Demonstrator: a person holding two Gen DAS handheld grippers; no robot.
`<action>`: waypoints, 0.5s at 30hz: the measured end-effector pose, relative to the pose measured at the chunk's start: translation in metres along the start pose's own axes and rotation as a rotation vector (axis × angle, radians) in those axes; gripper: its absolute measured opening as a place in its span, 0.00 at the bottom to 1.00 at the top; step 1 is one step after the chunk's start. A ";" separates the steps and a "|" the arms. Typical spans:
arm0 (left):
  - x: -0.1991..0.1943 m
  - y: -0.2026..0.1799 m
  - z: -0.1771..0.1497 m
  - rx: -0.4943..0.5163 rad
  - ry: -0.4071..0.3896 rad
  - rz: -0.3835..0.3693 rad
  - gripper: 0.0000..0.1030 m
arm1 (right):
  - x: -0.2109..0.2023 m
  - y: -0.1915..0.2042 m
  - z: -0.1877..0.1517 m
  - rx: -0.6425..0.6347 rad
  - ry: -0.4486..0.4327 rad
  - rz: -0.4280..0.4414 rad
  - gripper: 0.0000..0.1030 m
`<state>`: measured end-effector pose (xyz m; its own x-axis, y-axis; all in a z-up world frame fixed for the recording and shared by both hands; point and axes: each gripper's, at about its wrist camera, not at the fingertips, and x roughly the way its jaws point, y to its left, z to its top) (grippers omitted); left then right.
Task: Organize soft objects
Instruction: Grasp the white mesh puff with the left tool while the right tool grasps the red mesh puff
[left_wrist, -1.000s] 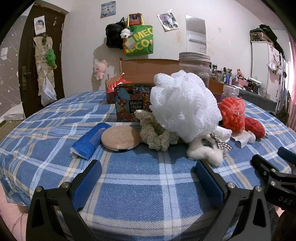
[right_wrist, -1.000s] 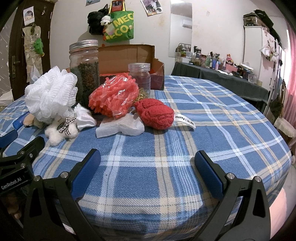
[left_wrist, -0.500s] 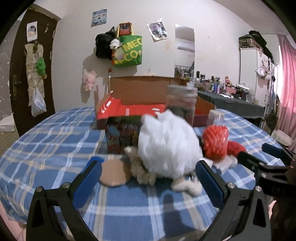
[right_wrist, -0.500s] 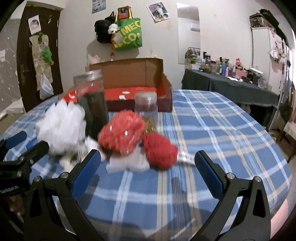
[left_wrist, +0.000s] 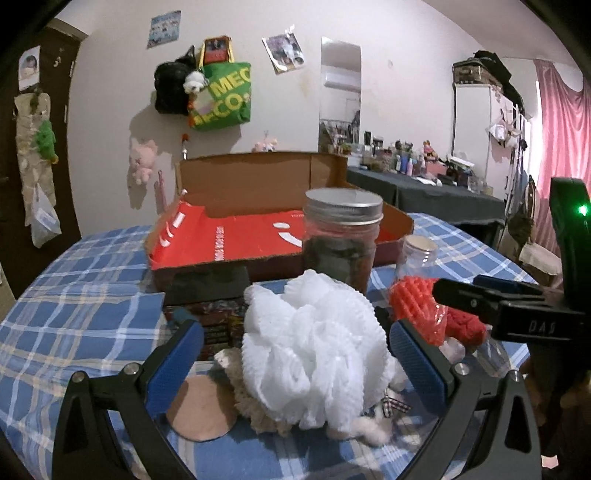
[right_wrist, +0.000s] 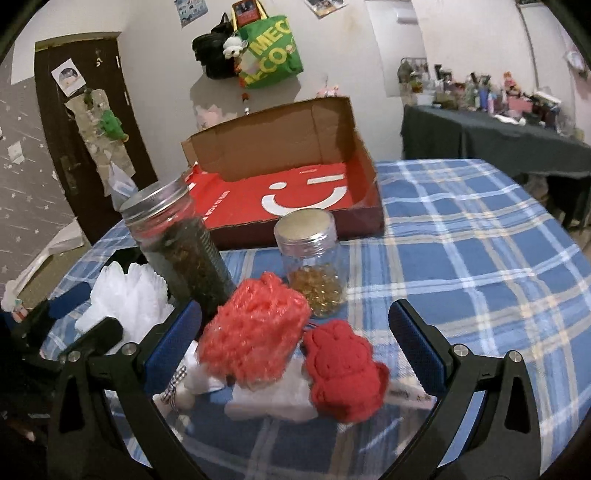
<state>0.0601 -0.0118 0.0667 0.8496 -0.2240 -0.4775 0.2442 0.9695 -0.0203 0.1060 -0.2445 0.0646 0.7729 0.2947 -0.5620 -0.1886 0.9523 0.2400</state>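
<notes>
both held wide, the left gripper (left_wrist: 295, 350) frames the white bath pouf (left_wrist: 314, 347) and the right gripper (right_wrist: 295, 343) the red mesh scrubber (right_wrist: 255, 332), each lined up for a soft grasp.

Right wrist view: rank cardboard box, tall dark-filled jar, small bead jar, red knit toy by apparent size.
1. cardboard box
2. tall dark-filled jar
3. red knit toy and small bead jar: look alike; the toy is nearer the camera, so unranked.
</notes>
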 end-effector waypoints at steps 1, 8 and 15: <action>0.002 0.000 0.000 -0.002 0.010 -0.006 1.00 | 0.003 0.001 0.001 -0.008 0.012 0.013 1.00; 0.020 -0.002 -0.004 -0.022 0.102 -0.076 0.71 | 0.019 0.021 -0.009 -0.098 0.107 0.086 0.57; 0.009 -0.001 -0.005 -0.022 0.079 -0.092 0.56 | 0.008 0.016 -0.013 -0.061 0.071 0.110 0.47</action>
<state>0.0654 -0.0148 0.0579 0.7843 -0.3040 -0.5408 0.3081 0.9475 -0.0858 0.1007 -0.2258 0.0538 0.7014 0.4005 -0.5896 -0.3078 0.9163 0.2563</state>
